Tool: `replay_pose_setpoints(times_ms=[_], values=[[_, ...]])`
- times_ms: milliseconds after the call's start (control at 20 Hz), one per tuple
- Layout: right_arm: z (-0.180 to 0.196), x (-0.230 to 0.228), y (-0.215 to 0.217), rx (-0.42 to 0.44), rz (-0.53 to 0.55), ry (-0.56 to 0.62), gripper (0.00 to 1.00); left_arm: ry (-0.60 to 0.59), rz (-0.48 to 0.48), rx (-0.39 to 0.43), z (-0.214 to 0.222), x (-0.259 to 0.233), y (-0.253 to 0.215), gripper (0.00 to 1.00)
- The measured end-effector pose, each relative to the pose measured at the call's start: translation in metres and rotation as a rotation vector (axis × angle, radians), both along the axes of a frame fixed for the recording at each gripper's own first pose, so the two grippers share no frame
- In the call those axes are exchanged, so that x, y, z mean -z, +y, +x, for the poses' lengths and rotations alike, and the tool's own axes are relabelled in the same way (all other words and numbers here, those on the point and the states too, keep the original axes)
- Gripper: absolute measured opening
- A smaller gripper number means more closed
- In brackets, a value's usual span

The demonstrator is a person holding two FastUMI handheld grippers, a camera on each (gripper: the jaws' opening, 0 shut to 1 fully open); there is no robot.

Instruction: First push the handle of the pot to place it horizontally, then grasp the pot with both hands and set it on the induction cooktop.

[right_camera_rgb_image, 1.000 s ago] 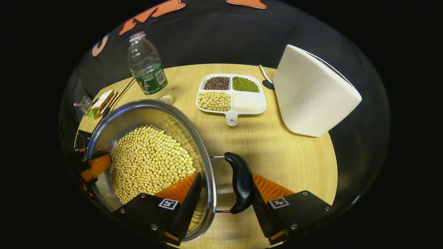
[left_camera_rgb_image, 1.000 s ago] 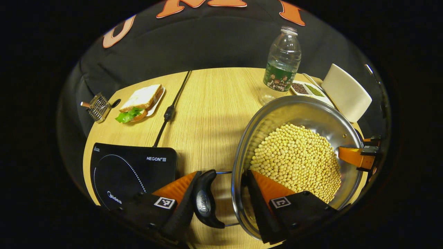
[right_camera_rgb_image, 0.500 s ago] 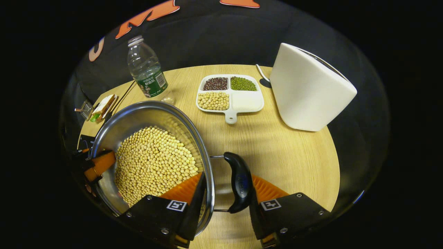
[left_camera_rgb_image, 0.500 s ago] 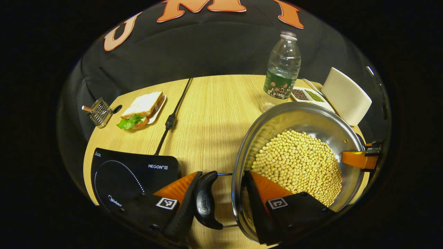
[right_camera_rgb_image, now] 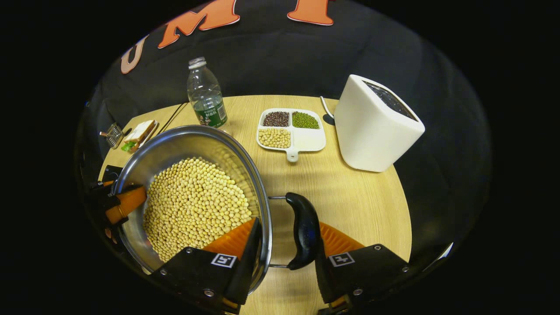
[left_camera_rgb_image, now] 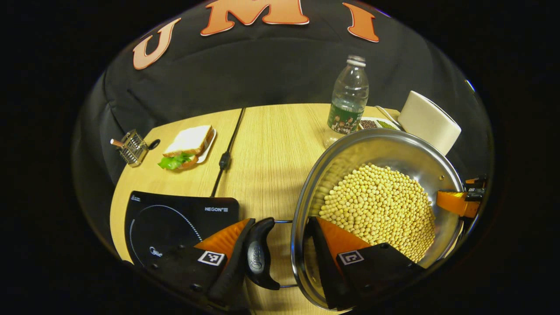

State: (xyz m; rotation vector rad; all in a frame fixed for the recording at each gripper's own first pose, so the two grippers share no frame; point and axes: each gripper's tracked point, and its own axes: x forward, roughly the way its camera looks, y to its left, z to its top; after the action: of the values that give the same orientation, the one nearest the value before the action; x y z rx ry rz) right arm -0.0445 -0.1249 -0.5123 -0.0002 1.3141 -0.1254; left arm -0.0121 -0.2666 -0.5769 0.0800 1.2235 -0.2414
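A steel pot [left_camera_rgb_image: 306,192] full of soybeans [left_camera_rgb_image: 376,210] is held up between both grippers, a little above the wooden table [left_camera_rgb_image: 271,144]. My left gripper [left_camera_rgb_image: 280,251] is shut on it, one finger inside the rim and the other against the black side handle [left_camera_rgb_image: 257,256]. My right gripper [right_camera_rgb_image: 284,245] grips the opposite handle [right_camera_rgb_image: 306,229] and the rim [right_camera_rgb_image: 262,205] the same way. Each gripper also shows at the far side of the pot in the other's view: the right gripper [left_camera_rgb_image: 459,203], the left gripper [right_camera_rgb_image: 116,205]. The black induction cooktop [left_camera_rgb_image: 175,216] lies to the pot's left.
The cooktop's cord [left_camera_rgb_image: 227,151] runs to the back. A sandwich on a plate [left_camera_rgb_image: 188,144] and a small wire rack [left_camera_rgb_image: 131,146] sit at the back left. A water bottle [right_camera_rgb_image: 205,94], a divided dish of beans [right_camera_rgb_image: 291,129] and a white appliance [right_camera_rgb_image: 372,124] stand behind the pot.
Both grippers have risen with the pot, so the table's objects look smaller and farther. The cooktop has slid slightly right in the left gripper view. Both grips are unchanged.
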Motion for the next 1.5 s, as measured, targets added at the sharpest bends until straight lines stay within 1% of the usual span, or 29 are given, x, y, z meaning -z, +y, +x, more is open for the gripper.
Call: replay_pose_setpoints(times_ms=[100,150,200,250,300,450,500,550,650,700,750,800,900,950,1000,1050,1100,1300,1350,1400,1450,1500], values=[[-0.001,-0.013,0.001,-0.001,-0.002,-0.019,0.62,-0.021,0.003,0.003,0.002,-0.016,0.008,0.79],[-0.002,-0.020,0.002,-0.006,-0.001,-0.026,0.62,-0.027,0.006,0.002,0.004,-0.022,0.012,0.77],[-0.004,-0.028,0.003,-0.009,0.001,-0.031,0.62,-0.037,0.009,0.001,0.006,-0.029,0.018,0.80],[-0.004,-0.035,0.006,-0.011,0.004,-0.036,0.62,-0.046,0.013,0.000,0.008,-0.037,0.023,0.77],[-0.003,-0.043,0.007,-0.013,0.006,-0.043,0.62,-0.058,0.016,-0.002,0.008,-0.044,0.031,0.79],[-0.002,-0.063,0.009,-0.035,0.007,-0.069,0.62,-0.085,0.023,-0.017,0.011,-0.069,0.052,0.79],[-0.002,-0.069,0.009,-0.040,0.006,-0.075,0.62,-0.088,0.025,-0.025,0.011,-0.074,0.059,0.76],[-0.003,-0.072,0.005,-0.048,0.007,-0.078,0.62,-0.089,0.027,-0.033,0.011,-0.080,0.067,0.79],[0.003,-0.072,0.000,-0.059,0.010,-0.082,0.62,-0.092,0.035,-0.049,0.008,-0.084,0.088,0.79],[0.005,-0.072,-0.001,-0.064,0.013,-0.082,0.62,-0.094,0.039,-0.055,0.007,-0.085,0.097,0.76],[0.008,-0.073,0.001,-0.070,0.017,-0.087,0.62,-0.102,0.044,-0.064,0.008,-0.088,0.106,0.76],[0.008,-0.070,0.000,-0.078,0.021,-0.090,0.62,-0.104,0.050,-0.072,0.008,-0.090,0.115,0.79],[0.010,-0.070,-0.003,-0.091,0.028,-0.094,0.62,-0.115,0.060,-0.088,0.010,-0.095,0.134,0.79],[0.011,-0.070,-0.004,-0.099,0.031,-0.097,0.62,-0.120,0.063,-0.099,0.011,-0.098,0.142,0.76],[0.012,-0.069,-0.005,-0.104,0.032,-0.100,0.62,-0.119,0.066,-0.108,0.009,-0.099,0.151,0.76],[0.014,-0.069,-0.005,-0.112,0.032,-0.103,0.58,-0.123,0.068,-0.116,0.010,-0.101,0.157,0.79],[0.015,-0.068,-0.006,-0.117,0.034,-0.103,0.62,-0.124,0.072,-0.123,0.010,-0.101,0.166,0.79],[0.023,-0.069,-0.011,-0.142,0.049,-0.108,0.62,-0.133,0.092,-0.150,0.011,-0.110,0.199,0.79],[0.025,-0.069,-0.012,-0.148,0.053,-0.111,0.62,-0.133,0.098,-0.158,0.011,-0.111,0.207,0.76],[0.027,-0.067,-0.013,-0.155,0.059,-0.112,0.62,-0.138,0.103,-0.168,0.011,-0.114,0.215,0.79],[0.029,-0.065,-0.013,-0.165,0.063,-0.115,0.62,-0.138,0.109,-0.176,0.011,-0.114,0.225,0.76],[0.030,-0.065,-0.015,-0.175,0.067,-0.117,0.62,-0.140,0.115,-0.186,0.010,-0.116,0.237,0.79]])
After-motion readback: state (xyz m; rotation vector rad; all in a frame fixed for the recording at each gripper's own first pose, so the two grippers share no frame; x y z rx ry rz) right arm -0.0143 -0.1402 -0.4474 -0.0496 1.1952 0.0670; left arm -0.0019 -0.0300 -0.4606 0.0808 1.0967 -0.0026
